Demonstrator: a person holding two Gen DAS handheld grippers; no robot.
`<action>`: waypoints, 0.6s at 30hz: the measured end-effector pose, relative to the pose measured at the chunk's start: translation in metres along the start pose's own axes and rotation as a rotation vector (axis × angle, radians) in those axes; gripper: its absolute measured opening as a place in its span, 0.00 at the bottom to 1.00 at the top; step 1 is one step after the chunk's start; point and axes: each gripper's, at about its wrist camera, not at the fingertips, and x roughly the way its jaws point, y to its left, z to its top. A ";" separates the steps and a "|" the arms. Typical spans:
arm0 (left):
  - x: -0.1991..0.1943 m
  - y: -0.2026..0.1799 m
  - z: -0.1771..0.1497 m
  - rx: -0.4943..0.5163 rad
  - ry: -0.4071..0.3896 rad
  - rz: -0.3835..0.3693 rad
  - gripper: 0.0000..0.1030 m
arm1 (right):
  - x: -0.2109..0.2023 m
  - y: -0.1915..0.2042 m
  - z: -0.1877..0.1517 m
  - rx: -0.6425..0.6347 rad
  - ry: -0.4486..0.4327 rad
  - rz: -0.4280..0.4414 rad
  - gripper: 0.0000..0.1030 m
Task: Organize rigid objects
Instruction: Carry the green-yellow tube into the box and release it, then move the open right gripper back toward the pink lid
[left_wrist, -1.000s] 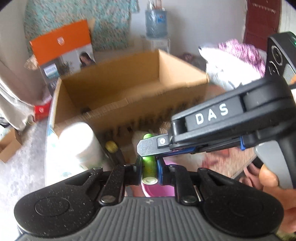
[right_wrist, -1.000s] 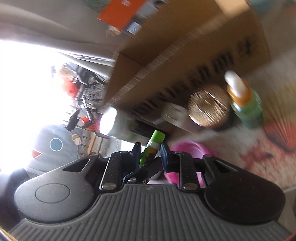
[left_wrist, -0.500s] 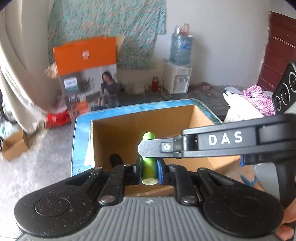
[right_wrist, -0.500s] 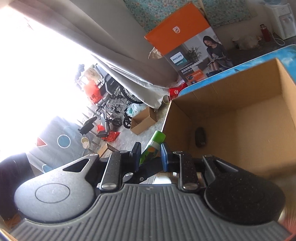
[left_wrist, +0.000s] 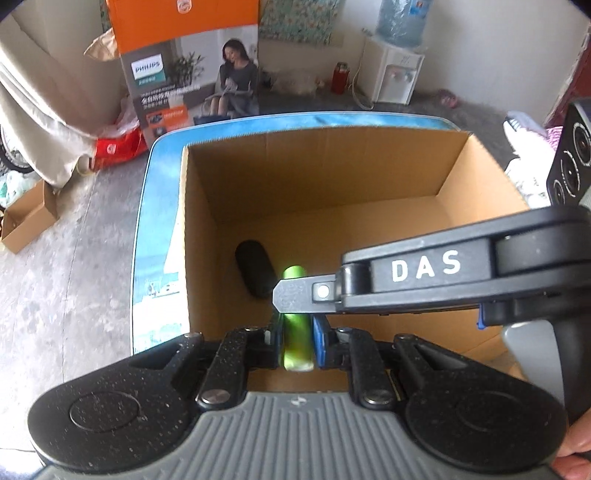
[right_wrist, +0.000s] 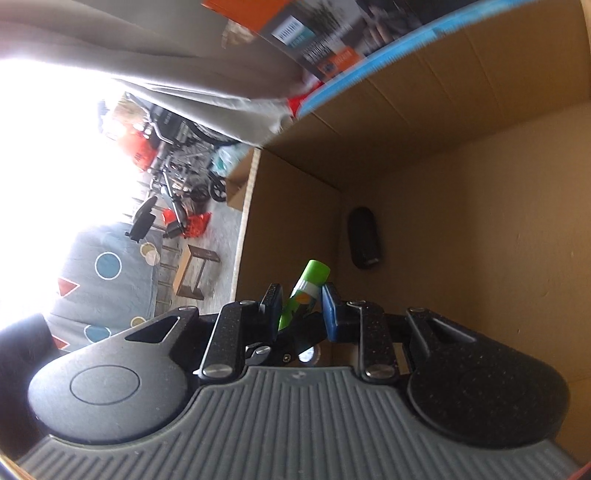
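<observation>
My left gripper (left_wrist: 297, 341) is shut on a green tube (left_wrist: 295, 332) and holds it over the open cardboard box (left_wrist: 332, 155). My right gripper (right_wrist: 300, 308) reaches in from the right across the same green tube (right_wrist: 308, 288); its pads stand a little apart from the tube's sides. The right gripper's finger (left_wrist: 295, 295) crosses over the tube in the left wrist view. A black oblong object (left_wrist: 255, 267) lies on the box floor; it also shows in the right wrist view (right_wrist: 364, 236).
The box stands on a blue-edged table (left_wrist: 159, 206). An orange and grey Philips carton (left_wrist: 188, 62) stands on the floor behind. A water dispenser (left_wrist: 395, 70) is at the back right. A small cardboard box (left_wrist: 29, 218) lies on the floor at left.
Both grippers have risen from the table items and moved over the box with the green tube. The right gripper's pads have parted slightly from the tube.
</observation>
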 end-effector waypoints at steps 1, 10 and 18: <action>0.002 0.000 0.000 -0.001 0.008 0.006 0.26 | 0.003 -0.003 -0.001 0.008 0.010 -0.004 0.24; -0.010 -0.001 -0.001 0.001 -0.031 0.015 0.48 | 0.011 -0.013 -0.001 0.042 0.023 -0.012 0.30; -0.054 -0.002 -0.011 -0.001 -0.163 -0.031 0.77 | -0.037 0.002 -0.014 -0.050 -0.100 0.003 0.31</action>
